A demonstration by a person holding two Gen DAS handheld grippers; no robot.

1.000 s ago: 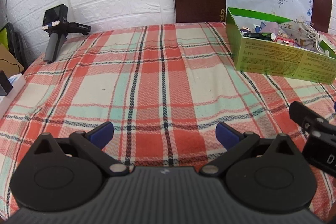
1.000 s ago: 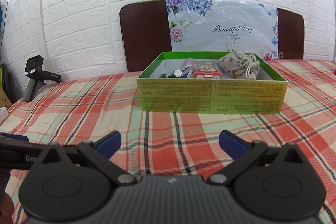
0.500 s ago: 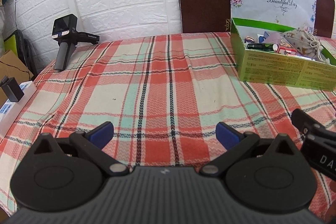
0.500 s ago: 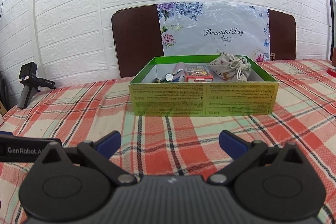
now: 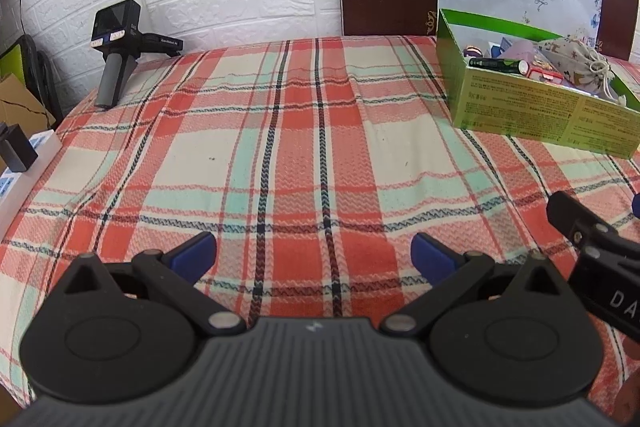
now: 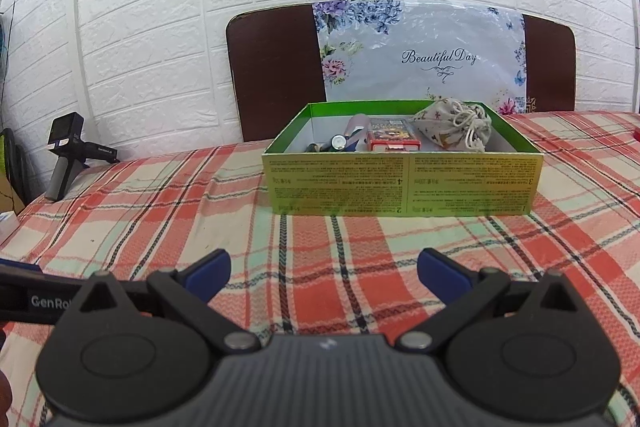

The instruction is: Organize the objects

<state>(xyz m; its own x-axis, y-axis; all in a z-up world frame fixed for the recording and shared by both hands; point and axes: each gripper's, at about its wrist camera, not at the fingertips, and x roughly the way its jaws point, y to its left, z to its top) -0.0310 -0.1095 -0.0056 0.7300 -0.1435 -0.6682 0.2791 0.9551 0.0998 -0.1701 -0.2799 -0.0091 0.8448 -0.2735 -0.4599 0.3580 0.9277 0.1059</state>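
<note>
A green open box [image 6: 400, 183] stands on the plaid tablecloth; it also shows in the left wrist view [image 5: 536, 115] at the far right. Inside lie a cloth drawstring pouch [image 6: 452, 125], a red card pack [image 6: 390, 137] and a dark battery [image 6: 336, 143]; the battery [image 5: 498, 65] and pouch [image 5: 572, 61] show in the left wrist view too. My left gripper [image 5: 314, 253] is open and empty over the near tablecloth. My right gripper [image 6: 324, 269] is open and empty, in front of the box and apart from it.
A black handheld device [image 5: 116, 39] stands at the far left table edge, also in the right wrist view [image 6: 66, 151]. A brown chair back with a floral bag [image 6: 420, 55] stands behind the box. A white power strip [image 5: 24, 163] lies off the left edge.
Both grippers have drawn back and tilted a little, so the box and the black device sit slightly differently in view. Jaws stay open and empty.
</note>
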